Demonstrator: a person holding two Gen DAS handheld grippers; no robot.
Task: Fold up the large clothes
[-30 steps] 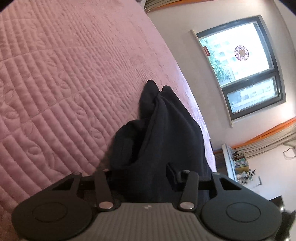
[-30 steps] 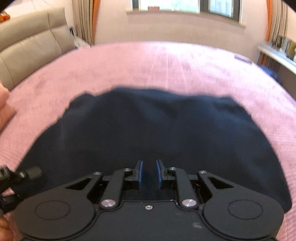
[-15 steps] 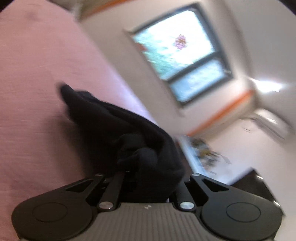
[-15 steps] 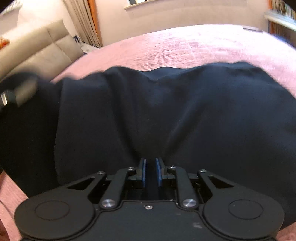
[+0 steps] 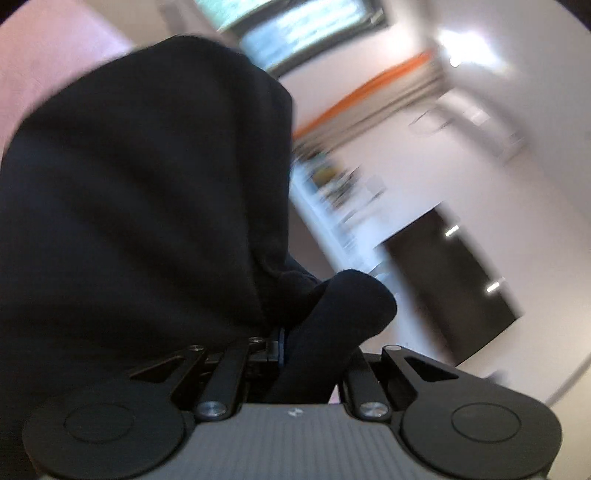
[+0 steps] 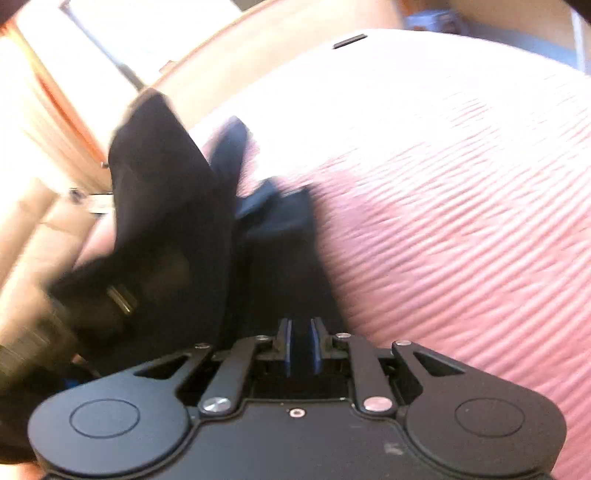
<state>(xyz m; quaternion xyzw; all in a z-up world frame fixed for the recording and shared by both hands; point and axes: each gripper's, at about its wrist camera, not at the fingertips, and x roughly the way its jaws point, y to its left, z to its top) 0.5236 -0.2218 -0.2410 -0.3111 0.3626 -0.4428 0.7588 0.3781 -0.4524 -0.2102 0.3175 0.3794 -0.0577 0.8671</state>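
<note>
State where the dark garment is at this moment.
The dark garment is pinched in both the right gripper and the left gripper, hanging over the pink bedspread at the left of the right wrist view.

A pink quilted bedspread [image 6: 461,206] fills the right wrist view beneath a bright window [image 6: 122,33].
The spread's ribbed stitching runs in fine wavy lines across its surface, and a small dark flat object [image 6: 350,40], too blurred to identify, lies near its far edge. Orange-trimmed curtains [image 6: 55,110] hang at left beside the overexposed window. In the left wrist view, motion-blurred, a dark-framed window [image 5: 295,33] sits at top, an orange band [image 5: 369,88] crosses the pale wall [image 5: 424,155], a cluttered white shelf [image 5: 332,192] stands below it, and a black panel [image 5: 454,288] lies at right.
</note>
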